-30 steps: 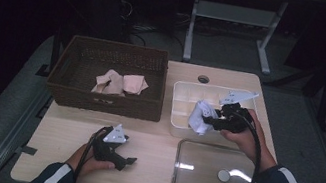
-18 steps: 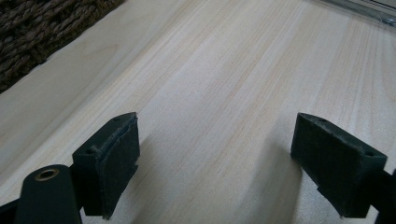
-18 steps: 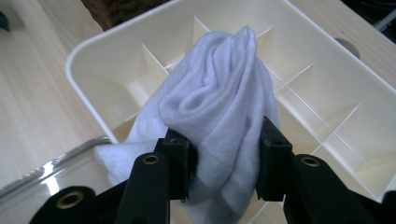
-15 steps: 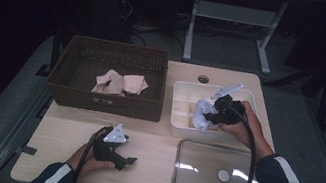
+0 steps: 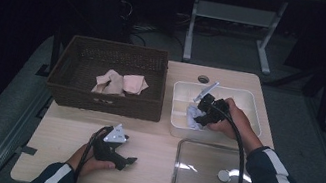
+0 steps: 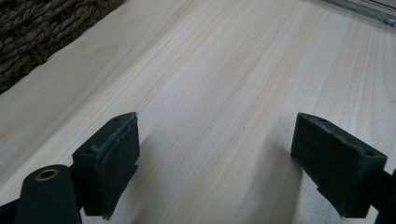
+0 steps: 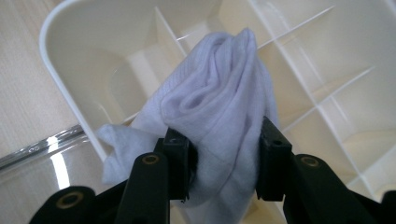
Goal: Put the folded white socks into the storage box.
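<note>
Wicker, dark brown, makes up the basket (image 5: 107, 77) at my far left, with beige cloths (image 5: 120, 83) lying inside. Nearer me, my left hand-held gripper (image 5: 131, 160) rests on the pale wood surface (image 6: 224, 74), its jaws wide apart with nothing between them. To the right, my right hand-held gripper (image 7: 224, 163) is clamped on a bunched white cloth (image 7: 219, 107), holding it over the front left corner of the white divided bin (image 5: 245, 100). A clear lid (image 5: 206, 178) lies flat just in front of that bin.
</note>
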Demonstrator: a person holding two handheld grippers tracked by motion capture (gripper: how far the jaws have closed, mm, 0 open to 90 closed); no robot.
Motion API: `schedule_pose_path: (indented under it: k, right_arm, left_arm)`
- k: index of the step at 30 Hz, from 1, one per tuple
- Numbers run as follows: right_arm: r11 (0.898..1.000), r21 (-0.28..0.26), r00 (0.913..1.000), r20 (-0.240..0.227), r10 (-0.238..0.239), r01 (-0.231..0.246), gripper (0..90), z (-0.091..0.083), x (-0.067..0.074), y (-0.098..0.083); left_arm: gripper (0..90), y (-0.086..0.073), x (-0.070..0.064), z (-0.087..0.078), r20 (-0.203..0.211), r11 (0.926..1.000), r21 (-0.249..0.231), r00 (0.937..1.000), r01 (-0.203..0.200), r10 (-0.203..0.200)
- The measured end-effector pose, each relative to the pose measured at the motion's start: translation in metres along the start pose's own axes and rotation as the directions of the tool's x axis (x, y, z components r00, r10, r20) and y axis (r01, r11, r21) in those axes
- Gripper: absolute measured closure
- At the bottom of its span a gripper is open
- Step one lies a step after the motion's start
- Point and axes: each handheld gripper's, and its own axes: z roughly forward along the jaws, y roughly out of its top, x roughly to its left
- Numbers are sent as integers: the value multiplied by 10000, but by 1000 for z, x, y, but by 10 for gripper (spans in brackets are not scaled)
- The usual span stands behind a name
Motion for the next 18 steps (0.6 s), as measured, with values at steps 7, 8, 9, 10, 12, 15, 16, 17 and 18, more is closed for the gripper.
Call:
schedule_pose_path:
  k: [7,8,9,10,12,15,16,17,18]
  right_arm:
    - [9978,651,9976,-671,144,-100,640,14,-2,0]
    - [9969,769,9959,-873,228,-161,642,16,-4,-1]
    - [9965,818,9948,-993,221,-140,642,17,-6,-2]
    - [9966,810,9943,-1040,213,-129,642,17,-6,-2]
    - [9965,822,9927,-1179,252,-155,642,18,-8,-2]
    - [9966,795,9905,-1333,332,-227,637,18,-11,-3]
    - [9967,746,9898,-1362,417,-318,628,18,-11,-4]
    - [9973,659,9907,-1300,410,-327,616,17,-11,-5]
    - [9972,648,9912,-1244,458,-379,603,16,-10,-5]
  left_arm:
    - [145,0,0,0,-2,10000,-41,10000,26,-26]
    - [145,0,0,1,-1,10000,-41,10000,25,-25]
    - [145,0,0,1,-4,10000,-44,10000,31,-31]
    - [145,0,0,1,-5,10000,-44,10000,36,-36]
    - [145,0,0,1,-5,10000,-47,10000,40,-40]
    - [145,0,0,1,-6,10000,-44,10000,39,-39]
    - [145,0,0,1,-6,10000,-45,10000,35,-35]
    - [145,0,0,1,-5,10000,-46,10000,38,-38]
    - [145,0,0,1,-4,10000,-46,10000,42,-42]
